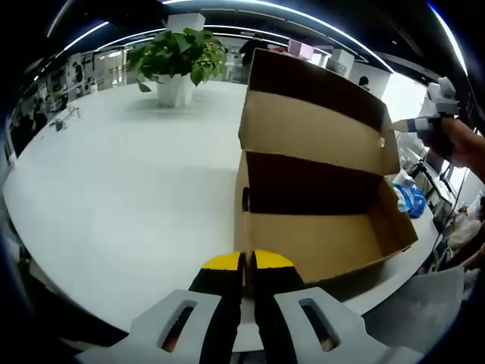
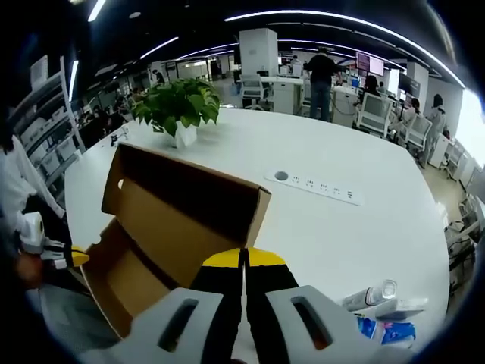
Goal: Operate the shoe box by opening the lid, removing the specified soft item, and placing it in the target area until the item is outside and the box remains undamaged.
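A brown cardboard shoe box (image 1: pixel 318 243) stands open on the white table (image 1: pixel 136 189), its lid (image 1: pixel 311 121) raised upright; the part of the inside that shows is bare cardboard. My left gripper (image 1: pixel 244 262) is shut, its yellow tips pinching the near corner of the box wall. From the other side, the box (image 2: pixel 129 273) and lid (image 2: pixel 189 205) lie left of centre, and my right gripper (image 2: pixel 244 258) is shut on the lid's end edge. The right gripper (image 1: pixel 413 125) also appears at the lid's right edge, and the left gripper (image 2: pixel 72 256) at the box's corner.
A potted plant (image 1: pixel 178 64) in a white pot stands at the far side of the table. Blue-and-white packets (image 2: pixel 383 330) and a white tube (image 2: pixel 371 296) lie near the box's end. A power strip (image 2: pixel 314 184) sits flush in the table top. Behind are chairs and people.
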